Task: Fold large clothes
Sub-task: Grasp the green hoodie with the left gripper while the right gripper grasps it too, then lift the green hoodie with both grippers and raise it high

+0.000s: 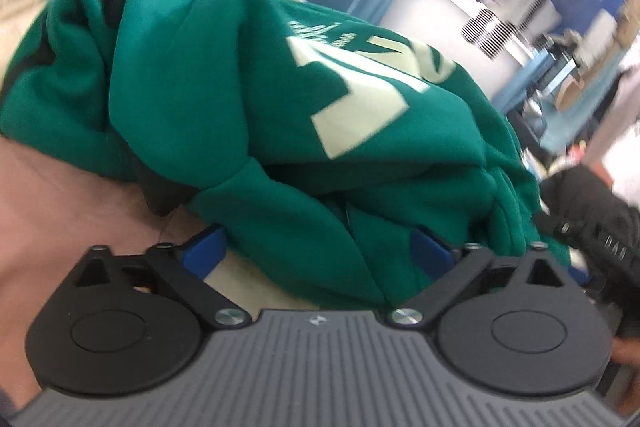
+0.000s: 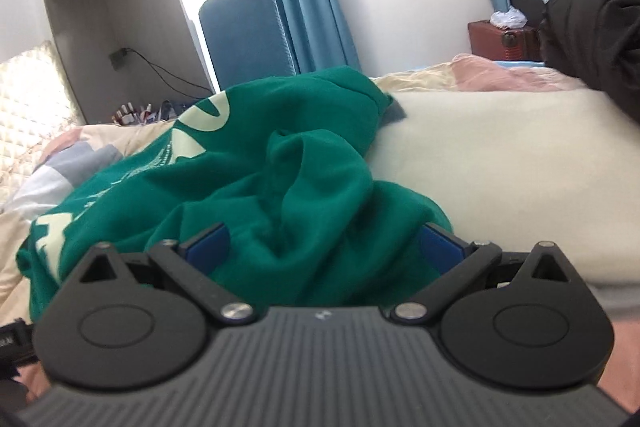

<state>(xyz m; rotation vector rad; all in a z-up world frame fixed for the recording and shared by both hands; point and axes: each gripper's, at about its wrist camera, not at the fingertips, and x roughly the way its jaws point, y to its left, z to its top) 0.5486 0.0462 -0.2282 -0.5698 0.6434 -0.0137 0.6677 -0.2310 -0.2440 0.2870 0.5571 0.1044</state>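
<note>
Green sweatshirt (image 2: 248, 179) bunched on bed (image 2: 500, 155). Left tool (image 1: 320, 247) and right tool (image 2: 324, 243) open, cloth between pads, ungripped. Seat on single hem edges before closing.

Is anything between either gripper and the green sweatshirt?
Nothing visible. The green sweatshirt lies crumpled on the bed, its cloth already bunched between the spread blue fingers of the left gripper and the right gripper.
</note>
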